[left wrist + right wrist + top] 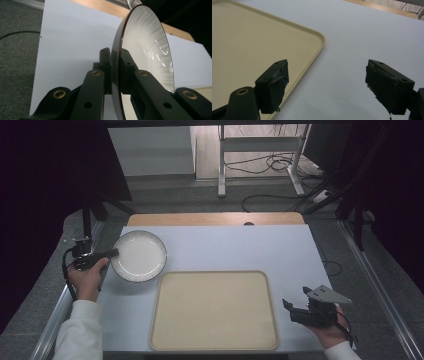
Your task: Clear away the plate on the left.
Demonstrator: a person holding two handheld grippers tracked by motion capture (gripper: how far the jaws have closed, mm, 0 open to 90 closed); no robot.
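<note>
Evidently the left gripper (pixel 114 253) pinches the white plate (pixel 139 255) by its left rim, likely to carry it to the tray (pixel 214 311); the right gripper (pixel 296 302) waits wide open at the near right.

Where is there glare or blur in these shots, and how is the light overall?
In the left gripper view, bright glints streak the inside of the plate, and the left gripper, clamped on its rim, is soft and close. In the right gripper view the open right gripper looks slightly blurred beside the sharper tray. The high view is evenly lit on the table, dark at the edges.
</note>
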